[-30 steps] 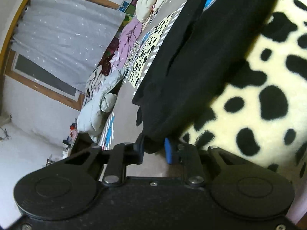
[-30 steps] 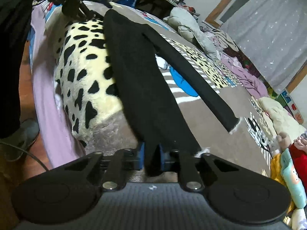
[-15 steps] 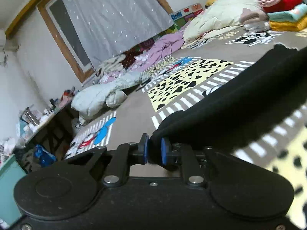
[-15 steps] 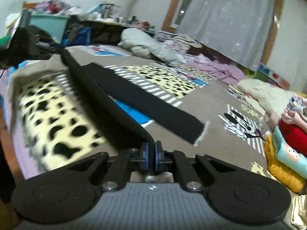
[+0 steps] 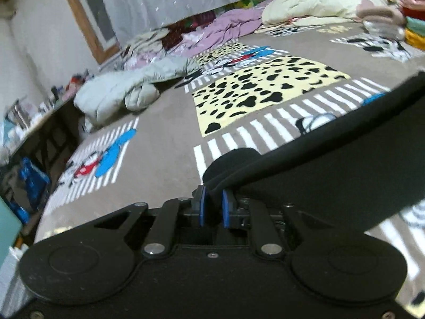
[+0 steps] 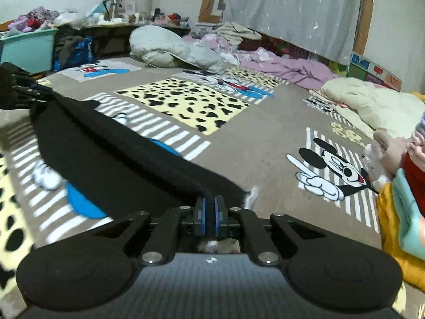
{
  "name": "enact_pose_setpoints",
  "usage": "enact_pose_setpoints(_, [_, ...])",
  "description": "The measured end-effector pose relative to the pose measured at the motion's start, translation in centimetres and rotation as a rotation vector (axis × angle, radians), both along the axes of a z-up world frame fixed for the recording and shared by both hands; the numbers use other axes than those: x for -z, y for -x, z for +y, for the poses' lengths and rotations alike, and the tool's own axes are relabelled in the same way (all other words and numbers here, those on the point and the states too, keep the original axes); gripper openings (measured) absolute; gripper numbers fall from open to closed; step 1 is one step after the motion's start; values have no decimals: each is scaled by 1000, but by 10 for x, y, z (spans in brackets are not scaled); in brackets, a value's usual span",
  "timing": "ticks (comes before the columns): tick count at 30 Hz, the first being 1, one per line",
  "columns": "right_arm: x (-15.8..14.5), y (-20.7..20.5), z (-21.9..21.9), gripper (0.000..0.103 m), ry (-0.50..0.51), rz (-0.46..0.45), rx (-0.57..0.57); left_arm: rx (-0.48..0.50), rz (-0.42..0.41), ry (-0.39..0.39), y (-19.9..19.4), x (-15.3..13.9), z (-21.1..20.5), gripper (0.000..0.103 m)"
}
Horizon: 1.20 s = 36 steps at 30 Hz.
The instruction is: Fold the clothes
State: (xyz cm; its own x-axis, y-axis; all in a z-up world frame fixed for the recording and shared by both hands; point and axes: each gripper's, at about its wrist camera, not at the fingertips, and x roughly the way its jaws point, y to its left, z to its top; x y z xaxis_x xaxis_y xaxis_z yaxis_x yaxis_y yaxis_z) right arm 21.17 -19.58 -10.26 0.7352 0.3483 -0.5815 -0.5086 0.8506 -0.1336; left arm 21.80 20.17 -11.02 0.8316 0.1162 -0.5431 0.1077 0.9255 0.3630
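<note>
Black fabric stretches between two handheld grippers above a patterned blanket [image 6: 265, 122] spread over a bed. The left gripper [image 5: 212, 206] pinches a thick, rounded fold of the black garment [image 5: 332, 164] between its blue pads [image 5: 202, 207], and the cloth runs off to the right of it, lifted clear of the blanket. The right gripper [image 6: 209, 214] has its pads pressed together on a thin edge of the same garment [image 6: 111, 159], which sags away to the left toward the other tool, a dark shape at the frame's edge. A strip that looks like a sleeve trails off the cloth toward the blanket's yellow spotted panel [image 6: 183, 101], though blur makes that uncertain. Beyond the blanket lie a grey quilt [image 6: 170, 47] and lilac bedding [image 6: 287, 66] under a pale curtain [image 6: 300, 13]. Folded clothes [image 6: 403, 186] are stacked at the blanket's right side.
</note>
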Motion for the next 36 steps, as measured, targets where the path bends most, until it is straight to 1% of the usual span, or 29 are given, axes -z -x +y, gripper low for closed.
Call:
enact_pose_setpoints(2, [2,-15,0,7,-6,18,5,-12,14,29,-6,-2,3,11])
enact_pose_setpoints(6, [1,-37,-2,7,-41,48,13,-29,35,53,-19,-4,5,11])
enact_pose_setpoints(11, [5,-59,-2,8,-47,86,10,-45,56,50,-31,0,3,11])
enact_pose_setpoints(17, [18,-75,-1,9,-50,142,21,-61,60,52,-39,6,0,11])
enact_pose_setpoints(18, [19,-76,-2,11,-55,144,30,-69,53,53,-40,7,0,14])
enact_pose_setpoints(19, [20,-78,-5,15,-75,151,48,-80,44,56,-42,7,0,20])
enact_pose_setpoints(20, [20,-80,-9,24,-96,158,66,-97,33,65,-43,8,1,25])
enact_pose_setpoints(21, [22,-82,-13,35,-119,163,90,-115,28,74,-45,10,2,34])
enact_pose_setpoints(23, [25,-86,-24,41,-160,172,141,-127,20,84,-45,12,4,36])
enact_pose_setpoints(24, [27,-88,-30,41,-184,177,164,-130,16,96,-44,12,6,38])
enact_pose_setpoints(26, [29,-88,-39,41,-229,182,192,-145,-1,149,-39,6,15,42])
enact_pose_setpoints(28, [30,-86,-43,41,-255,174,198,-167,-24,226,-32,-1,31,50])
enact_pose_setpoints(29, [30,-84,-45,41,-269,169,195,-184,-34,276,-29,-4,41,51])
enact_pose_setpoints(31, [30,-81,-47,42,-304,170,186,-225,-52,363,-20,-9,61,49])
enact_pose_setpoints(34, [30,-78,-47,43,-351,182,168,-226,-59,482,-7,-12,84,48])
enact_pose_setpoints(35, [31,-78,-46,43,-363,185,161,-216,-58,520,-3,-13,90,48])
enact_pose_setpoints(36, [32,-77,-44,44,-366,185,148,-185,-48,553,-1,-13,93,48])
